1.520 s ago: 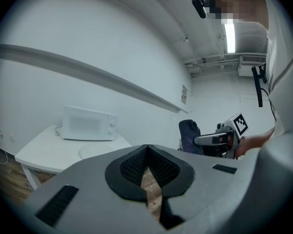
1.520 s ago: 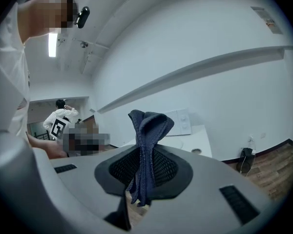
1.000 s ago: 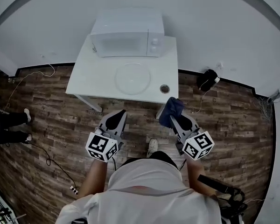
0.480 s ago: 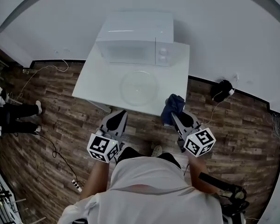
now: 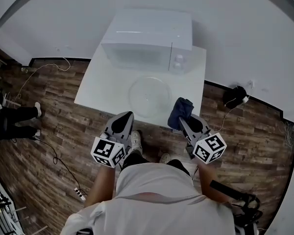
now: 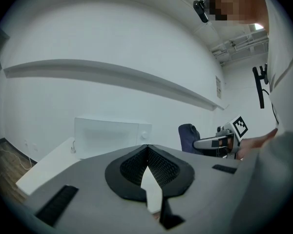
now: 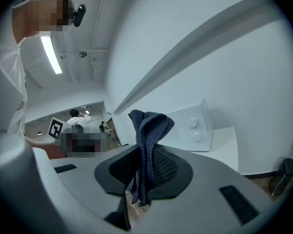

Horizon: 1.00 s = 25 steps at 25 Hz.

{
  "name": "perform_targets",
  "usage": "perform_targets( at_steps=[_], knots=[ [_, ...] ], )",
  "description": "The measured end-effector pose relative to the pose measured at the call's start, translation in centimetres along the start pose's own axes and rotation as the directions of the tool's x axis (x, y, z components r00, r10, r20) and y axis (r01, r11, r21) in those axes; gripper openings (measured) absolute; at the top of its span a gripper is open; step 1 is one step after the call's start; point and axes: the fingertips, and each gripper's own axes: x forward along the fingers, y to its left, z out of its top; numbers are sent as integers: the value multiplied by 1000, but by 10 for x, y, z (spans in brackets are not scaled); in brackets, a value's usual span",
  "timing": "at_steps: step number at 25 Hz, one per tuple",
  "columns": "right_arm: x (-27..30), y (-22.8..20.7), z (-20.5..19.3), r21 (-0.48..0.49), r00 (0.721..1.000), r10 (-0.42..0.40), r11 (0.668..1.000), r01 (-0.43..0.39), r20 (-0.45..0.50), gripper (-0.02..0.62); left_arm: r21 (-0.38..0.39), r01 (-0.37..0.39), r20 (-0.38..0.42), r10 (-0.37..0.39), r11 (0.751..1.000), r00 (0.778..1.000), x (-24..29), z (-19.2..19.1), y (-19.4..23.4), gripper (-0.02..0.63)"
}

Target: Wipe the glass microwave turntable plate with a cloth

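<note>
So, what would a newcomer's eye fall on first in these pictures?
Probably the dark blue cloth, pinched upright in the right gripper by the near edge of the white table. Next comes the clear glass turntable plate, lying on that table in front of the white microwave at the back.

I count one table, one microwave, one glass turntable plate and one dark blue cloth. My grippers are two: left gripper, right gripper.
</note>
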Motion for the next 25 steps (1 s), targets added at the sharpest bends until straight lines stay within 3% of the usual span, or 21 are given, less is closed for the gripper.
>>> perform_targets(
  at_steps=[10,18,25],
  knots=[
    [90,-13,22,-26,991,-129,991,128,-35,61,-27,119,20,-118,993,993,53,15,100,11],
    [157,-6,31,-19,977,-208,978,207,-48,61,58,190,6,-191,980,982,78,27,177,11],
    [181,-16,16,46,972,-221,973,225,-85,61,4,217,-20,-216,976,976,90,11,193,11]
  ],
)
